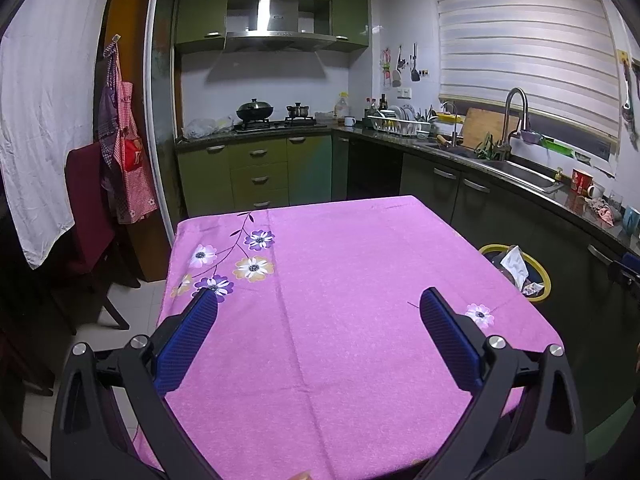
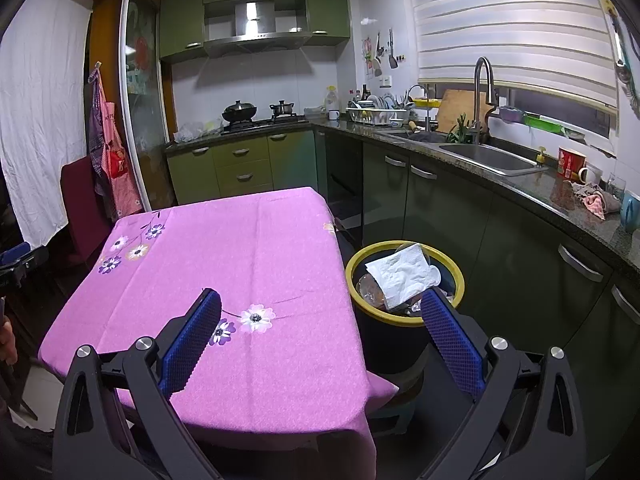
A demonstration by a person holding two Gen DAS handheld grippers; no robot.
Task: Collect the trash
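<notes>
From the left wrist view, the left claw hangs over the near half of the desk, its blue pads spread wide with nothing between them. The pink flowered cloth shows no loose scrap anywhere in sight, only printed blossoms toward ten o'clock and one by the right pad. Off the desk's edge at about two o'clock sits the yellow-rimmed bin, with a crumpled white tissue poking out of it. From the right wrist view, the right claw is likewise spread and empty, straddling the desk's right edge, and the bin stands just beside that edge at roughly one o'clock. The tissue lies across the top of clear plastic rubbish, one end leaning on the rim (it looks perched, not settled). Judging by this, the collecting seems close to finished, and the risk now lies with that tissue: a careless sweep of the right pad, which sits very near the rim, could flick the paper out onto the floor or nudge the bin. Pressing the load down might also tip light plastic over the side.
</notes>
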